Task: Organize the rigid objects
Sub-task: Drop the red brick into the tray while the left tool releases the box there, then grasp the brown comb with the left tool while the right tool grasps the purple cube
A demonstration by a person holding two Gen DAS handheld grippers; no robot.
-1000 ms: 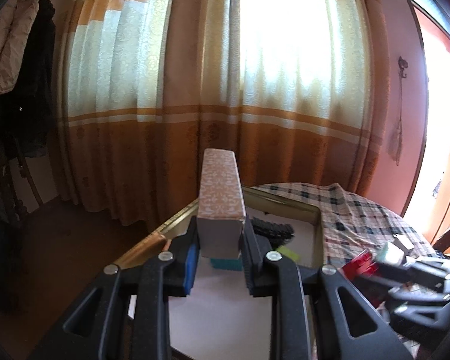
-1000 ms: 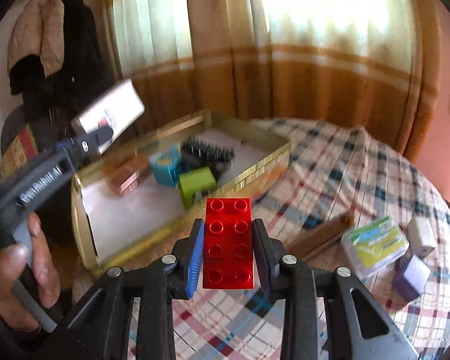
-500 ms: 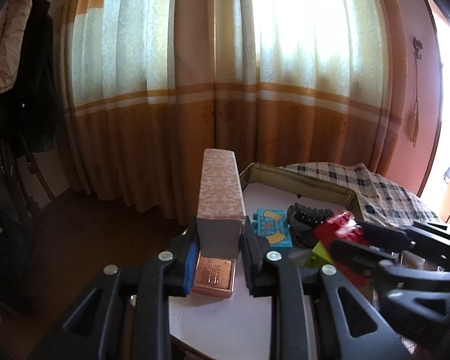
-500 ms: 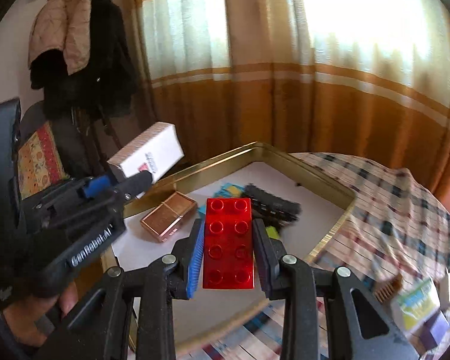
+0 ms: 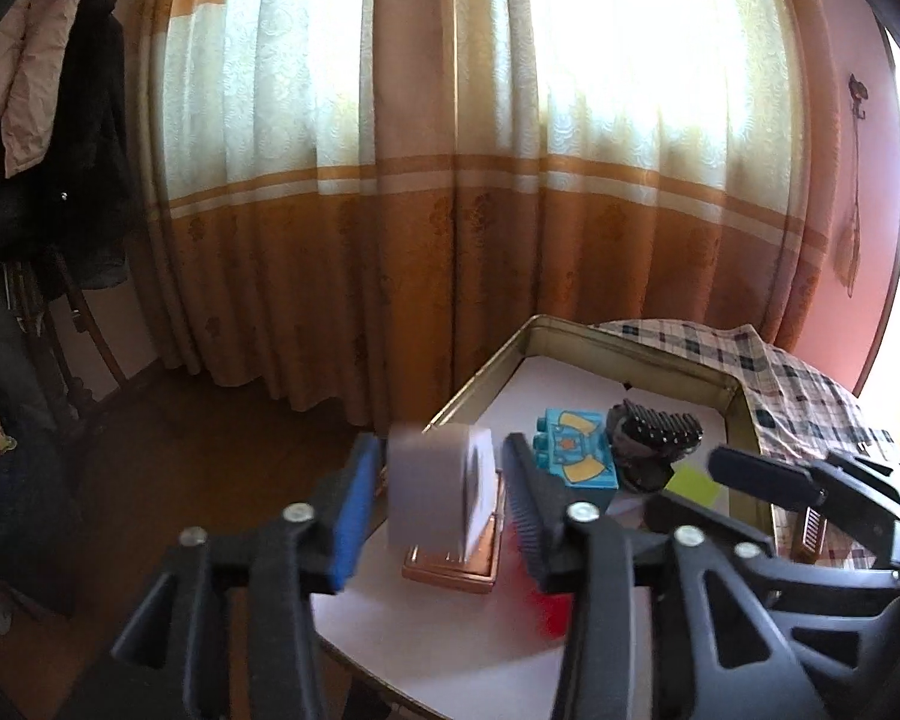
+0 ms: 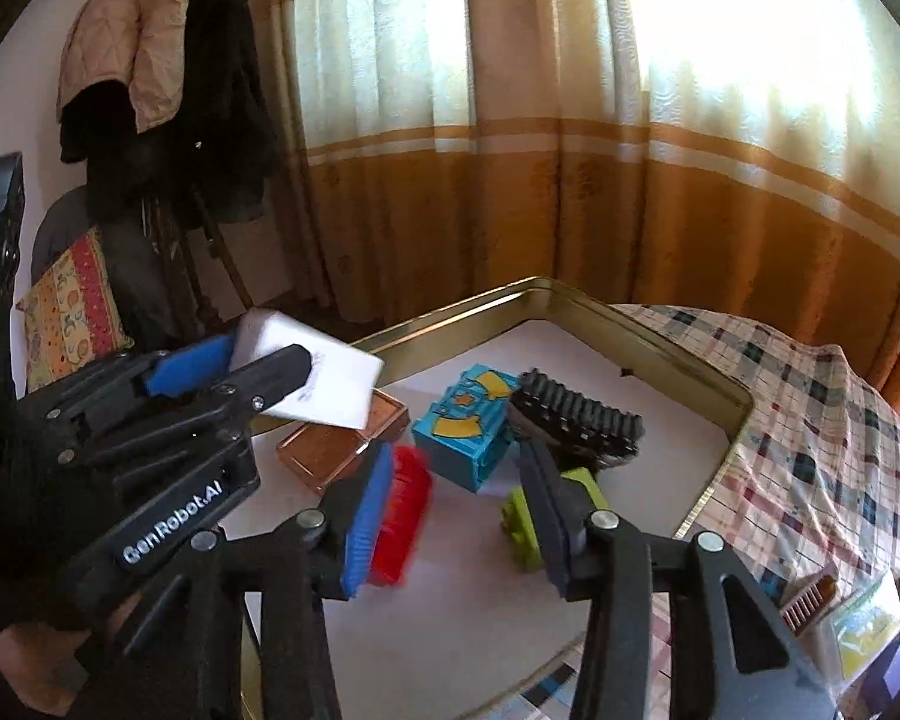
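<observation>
A gold-rimmed tray (image 6: 678, 354) with a white floor holds a copper tin (image 6: 336, 444), a blue toy block (image 6: 468, 420), a black comb (image 6: 576, 414) and a green block (image 6: 528, 522). My left gripper (image 5: 438, 480) is open; a white patterned box (image 5: 438, 486) blurs between its jaws, above the copper tin (image 5: 450, 558). It also shows in the right wrist view (image 6: 312, 372). My right gripper (image 6: 456, 498) is open; the red brick (image 6: 402, 516) blurs beside its left pad, over the tray floor.
The tray sits on a plaid tablecloth (image 6: 822, 438). At the right edge lie a brown comb (image 6: 804, 600) and a clear box with a green label (image 6: 864, 630). Orange curtains (image 6: 570, 120) hang behind. Coats (image 6: 162, 90) hang at the left.
Both grippers have opened. The white box has tipped and dropped between the left jaws. The red brick has slipped from the right jaws toward the tray floor.
</observation>
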